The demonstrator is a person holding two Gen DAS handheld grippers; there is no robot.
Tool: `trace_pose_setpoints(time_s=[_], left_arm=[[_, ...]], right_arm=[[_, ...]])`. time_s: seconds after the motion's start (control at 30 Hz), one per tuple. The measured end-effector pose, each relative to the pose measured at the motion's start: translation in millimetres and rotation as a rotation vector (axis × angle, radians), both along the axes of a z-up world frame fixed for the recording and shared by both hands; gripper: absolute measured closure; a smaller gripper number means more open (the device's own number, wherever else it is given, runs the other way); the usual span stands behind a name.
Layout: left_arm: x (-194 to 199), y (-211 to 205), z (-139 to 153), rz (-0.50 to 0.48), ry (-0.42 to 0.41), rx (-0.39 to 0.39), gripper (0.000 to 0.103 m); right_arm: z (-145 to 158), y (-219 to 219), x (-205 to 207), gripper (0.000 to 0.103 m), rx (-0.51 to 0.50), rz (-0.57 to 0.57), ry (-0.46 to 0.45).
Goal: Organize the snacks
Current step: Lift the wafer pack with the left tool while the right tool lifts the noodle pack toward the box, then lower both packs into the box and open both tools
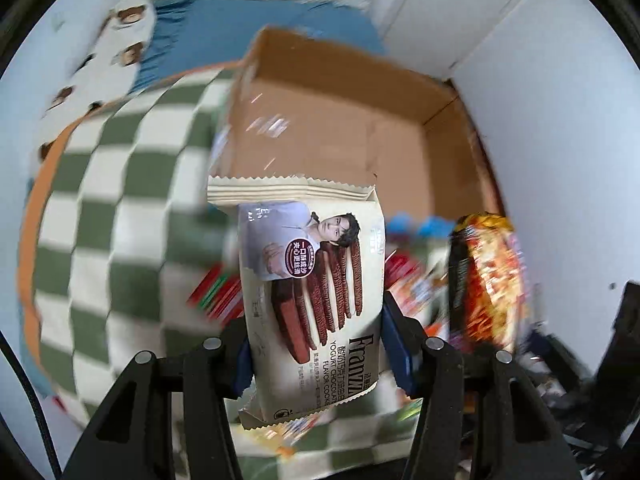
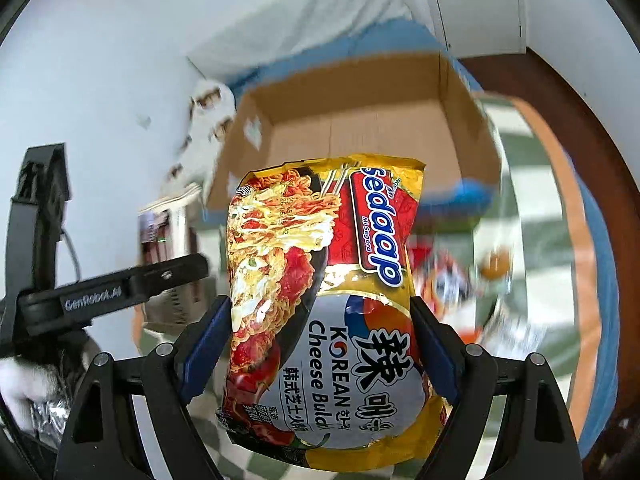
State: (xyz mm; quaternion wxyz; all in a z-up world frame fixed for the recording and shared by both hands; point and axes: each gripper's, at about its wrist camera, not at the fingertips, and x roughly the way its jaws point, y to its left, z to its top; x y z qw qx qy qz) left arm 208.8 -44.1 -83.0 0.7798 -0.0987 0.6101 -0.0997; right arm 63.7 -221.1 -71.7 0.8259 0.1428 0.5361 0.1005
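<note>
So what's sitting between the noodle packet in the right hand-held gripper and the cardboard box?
Nothing solid shows: in the right wrist view the noodle packet is held up, its top edge overlapping the open cardboard box behind it.

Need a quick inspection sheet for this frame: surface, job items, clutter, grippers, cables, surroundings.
Surface: green-and-white checkered mat with an orange border.
Job's things: open cardboard box, its visible interior bare; cookie pack and noodle packet, both held up in front of the box.
Clutter: blurred heap of snack packets on the mat below the box; items cannot be told apart.
Grippers: left gripper shut on the cookie pack; right gripper shut on the noodle packet.
Cables: black cable at the left edge of the left wrist view.
Surroundings: blue bedding, white wall, white cupboard doors.
</note>
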Motion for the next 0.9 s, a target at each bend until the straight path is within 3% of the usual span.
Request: trace_pose_setpoints(time_s=[0.13,0.4,0.7,0.73,0.8,0.9], left_arm=[[76.1,-28.5,-3.9,-0.013,-0.018,0.039,0.051],[195.7,-47.9,-75.4,-0.002,0.098,0.089,0.051],[241.2,-50.5,-120.0,0.0,0.157,0.168,0.049],[244.5,-50.0,-126.5,0.003,0.156,0.185,0.045],[248.0,-48.5,-135.0,0.005,0.16,0.212,0.02],[246.6,-44.9,-137.5,0.012,0.144,0.226,0.02]], right_arm=[[-2.0,-14.6,67.1,0.015,-0.035,-0.01,-0.035],[-47.7,-35.3,185.1,0.015,-0.072,-0.002,0.023],[-117.5,-38.5,257.8,0.014,-0.065,0.044,0.137],[-127.2,-38.4,263.7,0.011,-0.086,0.056,0.161],[-140.5,-41.6,271.8,0.007,-0.095,0.063,0.183],[-150.2,-51.3,277.2,0.007,-0.098,0.048,0.207]])
